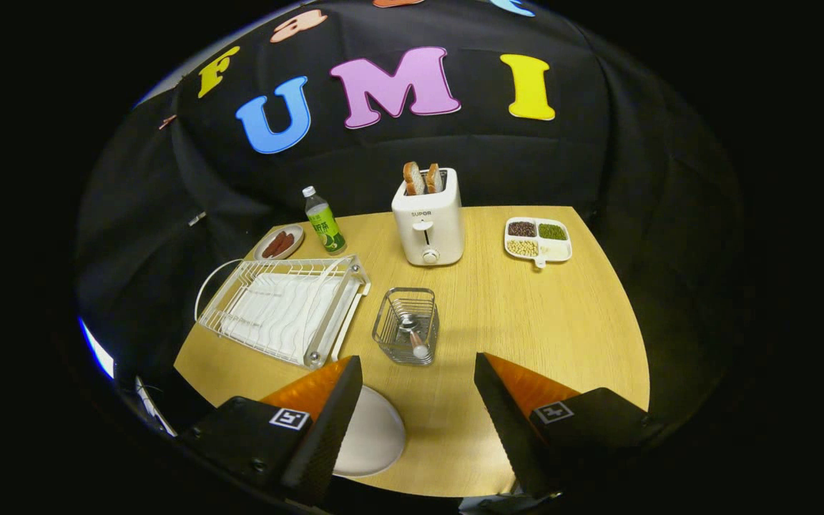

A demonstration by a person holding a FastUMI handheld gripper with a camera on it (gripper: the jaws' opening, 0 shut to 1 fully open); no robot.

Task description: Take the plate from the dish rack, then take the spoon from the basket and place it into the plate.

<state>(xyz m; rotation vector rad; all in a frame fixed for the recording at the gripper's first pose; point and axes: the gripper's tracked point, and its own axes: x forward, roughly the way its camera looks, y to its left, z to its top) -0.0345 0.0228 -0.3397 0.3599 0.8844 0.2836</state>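
Gripper view: at left of centre, a white wire dish rack (285,306) lies on the round light-wood desk (541,322), with a small dish of brown food (279,242) and a green-labelled bottle (324,220) behind it. At lower left, a white round plate (373,433) rests on the desk, partly hidden by one finger. At centre stands a wire mesh basket (406,326) holding a metal spoon (410,330), with a white toaster with toast (428,218) beyond. At upper right sits a divided white tray of beans (538,239). The gripper (418,375) hangs open, its fingers wide apart, with nothing between them.
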